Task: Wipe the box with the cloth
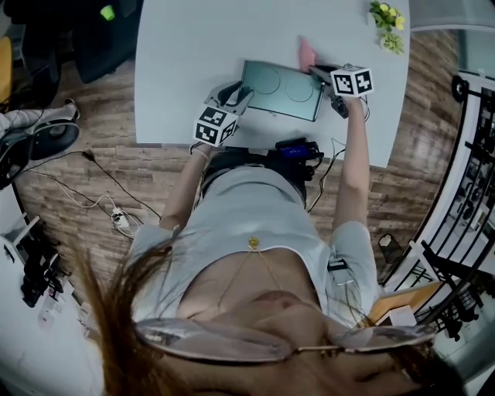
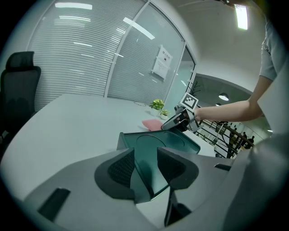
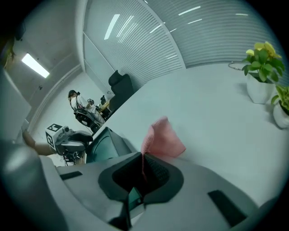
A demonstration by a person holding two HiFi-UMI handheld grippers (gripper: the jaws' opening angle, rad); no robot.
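Note:
A flat dark teal box [image 1: 281, 90] with two round outlines on top lies near the front edge of the white table [image 1: 193, 46]. My left gripper [image 1: 241, 97] is shut on the box's near left corner; the box wall [image 2: 167, 144] runs between the pads of the left gripper [image 2: 145, 169]. At the box's far right corner, my right gripper [image 1: 319, 72] is shut on a pink cloth [image 1: 307, 52]. The cloth [image 3: 163, 137] stands up from the right gripper [image 3: 143, 169], its free part over the table beside the box [image 3: 103, 144].
Small potted plants [image 1: 388, 19] stand at the table's far right corner, also close on the right as plants [image 3: 262, 72]. A black office chair [image 2: 16, 85] is beyond the table's left side. Cables and a black device [image 1: 294, 148] hang at the front edge.

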